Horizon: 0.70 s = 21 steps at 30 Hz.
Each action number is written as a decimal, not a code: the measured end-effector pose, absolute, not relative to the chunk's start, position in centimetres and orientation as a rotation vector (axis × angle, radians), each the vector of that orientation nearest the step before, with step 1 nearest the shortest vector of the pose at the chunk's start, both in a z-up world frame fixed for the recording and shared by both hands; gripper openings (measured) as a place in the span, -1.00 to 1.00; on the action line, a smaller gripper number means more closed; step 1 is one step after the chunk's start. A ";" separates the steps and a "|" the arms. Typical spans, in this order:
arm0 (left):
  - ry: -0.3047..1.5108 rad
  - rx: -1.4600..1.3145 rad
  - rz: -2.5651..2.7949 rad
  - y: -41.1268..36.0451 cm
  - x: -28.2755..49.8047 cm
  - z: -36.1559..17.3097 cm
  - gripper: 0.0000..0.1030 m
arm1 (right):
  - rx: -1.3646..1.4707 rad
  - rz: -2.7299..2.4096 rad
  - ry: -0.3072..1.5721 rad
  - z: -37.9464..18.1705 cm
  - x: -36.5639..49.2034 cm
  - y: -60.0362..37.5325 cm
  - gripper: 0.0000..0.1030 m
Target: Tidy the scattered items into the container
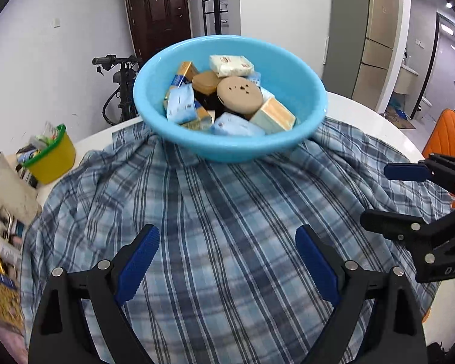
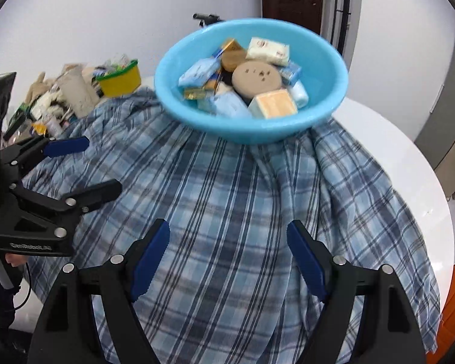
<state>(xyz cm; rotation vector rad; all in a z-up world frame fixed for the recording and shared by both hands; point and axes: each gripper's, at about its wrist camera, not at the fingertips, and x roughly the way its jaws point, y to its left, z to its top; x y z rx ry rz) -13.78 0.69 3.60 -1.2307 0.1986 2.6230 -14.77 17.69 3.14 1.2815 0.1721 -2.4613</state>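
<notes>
A light blue bowl (image 1: 227, 148) (image 2: 257, 133) stands at the far side of a blue plaid cloth (image 1: 227, 200) (image 2: 227, 182). It holds several small items: a round tan case (image 1: 239, 94) (image 2: 255, 79), tissue packs and little boxes. My left gripper (image 1: 227, 233) (image 2: 103, 165) hovers open over bare cloth, short of the bowl, with nothing between its fingers. My right gripper (image 2: 227, 226) (image 1: 376, 195) is open too, empty, beside the left one on its right. No loose items show on the cloth.
The cloth covers a round white table (image 1: 364, 121) (image 2: 394, 139). A yellow tub with a green rim (image 1: 51, 154) (image 2: 119, 80) and a heap of clutter sit at the left. An orange chair (image 1: 449, 133) stands at the right, a scooter (image 1: 118, 91) behind.
</notes>
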 end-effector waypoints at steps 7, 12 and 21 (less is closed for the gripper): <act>0.139 -1.244 2.639 0.1 -11.2 2.3 0.81 | 1.311 -2.461 0.140 1.3 -12.7 18.3 0.52; 0.117 -1.158 2.709 -0.2 -9.1 2.3 0.81 | 1.222 -2.536 0.144 1.5 -11.1 18.4 0.52; 0.096 -0.939 2.816 -0.2 -5.8 3.4 0.81 | 1.000 -2.658 0.212 2.0 -8.6 17.3 0.52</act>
